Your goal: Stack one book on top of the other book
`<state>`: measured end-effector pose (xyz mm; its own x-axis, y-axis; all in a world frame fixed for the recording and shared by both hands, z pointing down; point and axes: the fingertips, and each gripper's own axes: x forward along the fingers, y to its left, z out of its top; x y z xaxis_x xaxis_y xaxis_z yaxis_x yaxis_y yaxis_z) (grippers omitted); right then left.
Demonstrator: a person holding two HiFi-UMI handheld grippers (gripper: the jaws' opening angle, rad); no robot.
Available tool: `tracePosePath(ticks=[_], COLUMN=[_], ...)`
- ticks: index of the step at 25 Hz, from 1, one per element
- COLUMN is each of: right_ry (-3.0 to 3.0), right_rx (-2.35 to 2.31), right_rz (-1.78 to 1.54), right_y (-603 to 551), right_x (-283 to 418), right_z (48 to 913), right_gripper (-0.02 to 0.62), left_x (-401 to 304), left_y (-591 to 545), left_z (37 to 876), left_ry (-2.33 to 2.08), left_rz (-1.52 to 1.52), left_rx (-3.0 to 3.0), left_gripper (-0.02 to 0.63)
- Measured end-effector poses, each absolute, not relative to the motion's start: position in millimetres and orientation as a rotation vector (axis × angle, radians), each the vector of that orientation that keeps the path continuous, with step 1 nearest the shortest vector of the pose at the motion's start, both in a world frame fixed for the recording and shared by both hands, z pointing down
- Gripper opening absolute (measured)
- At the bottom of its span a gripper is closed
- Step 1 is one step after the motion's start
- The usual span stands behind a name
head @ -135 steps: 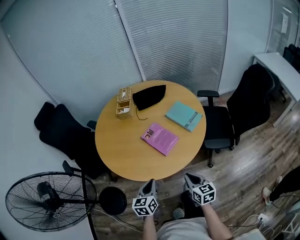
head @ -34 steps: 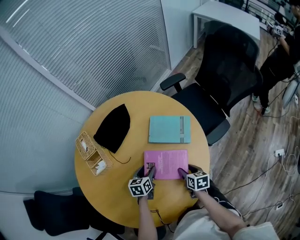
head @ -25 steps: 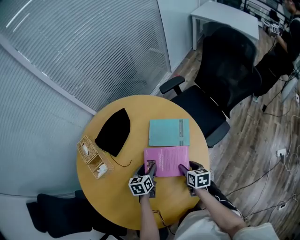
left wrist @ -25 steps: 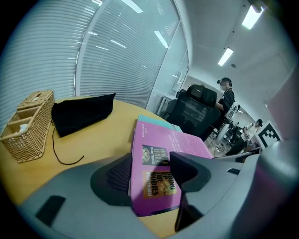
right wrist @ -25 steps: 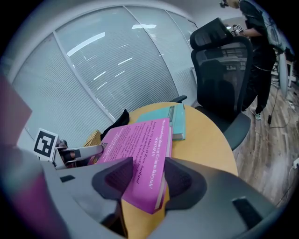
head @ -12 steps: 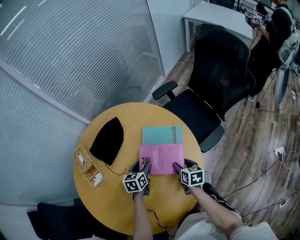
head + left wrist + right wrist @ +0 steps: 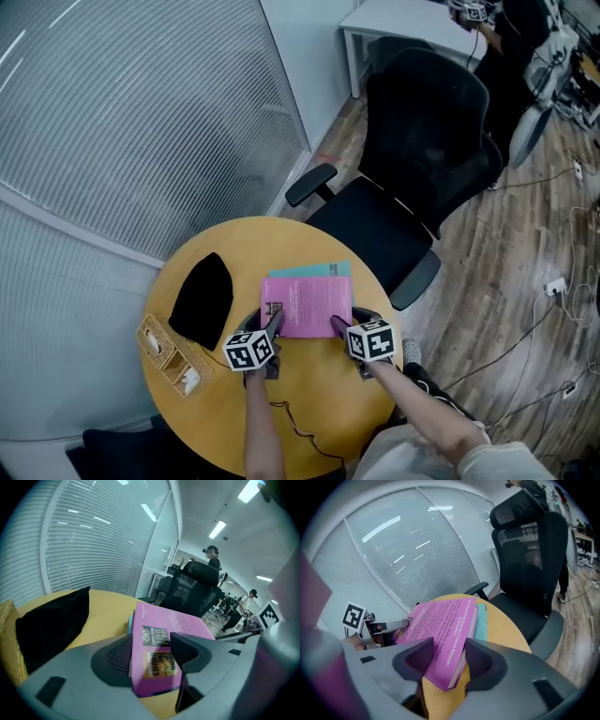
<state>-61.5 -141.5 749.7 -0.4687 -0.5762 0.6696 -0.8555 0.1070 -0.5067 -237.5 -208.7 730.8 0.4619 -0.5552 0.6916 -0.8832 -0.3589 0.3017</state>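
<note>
Jaws of left gripper point(image 7: 273, 324), right gripper point(image 7: 337, 326) clamp pink book point(image 7: 307, 302) edge over teal book point(image 7: 324, 270).

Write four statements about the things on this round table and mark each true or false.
1. Both the left gripper and the right gripper grip the pink book. True; the right gripper's jaws have just closed slightly further on it.
2. The teal book lies fully uncovered. False: the pink book covers most of it; only a far strip shows.
3. The black pouch lies on the table left of the books. True.
4. The wicker basket stands between the books. False: it stands at the table's left edge.
</note>
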Motion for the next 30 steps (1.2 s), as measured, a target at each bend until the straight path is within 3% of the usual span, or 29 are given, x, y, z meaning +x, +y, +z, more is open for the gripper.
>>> tracePosePath(ticks=[30], right_ry=[-2.052], right_rx=[1.347], right_rz=[1.209], right_y=[-183.9], right_x=[-47.4], right_z=[786.9], right_gripper=[0.201], left_x=[-232.2], left_y=[-242.8], left_z=[780.9], left_ry=[-1.141], left_rz=[0.500], left_rx=[1.965], left_gripper=[0.244])
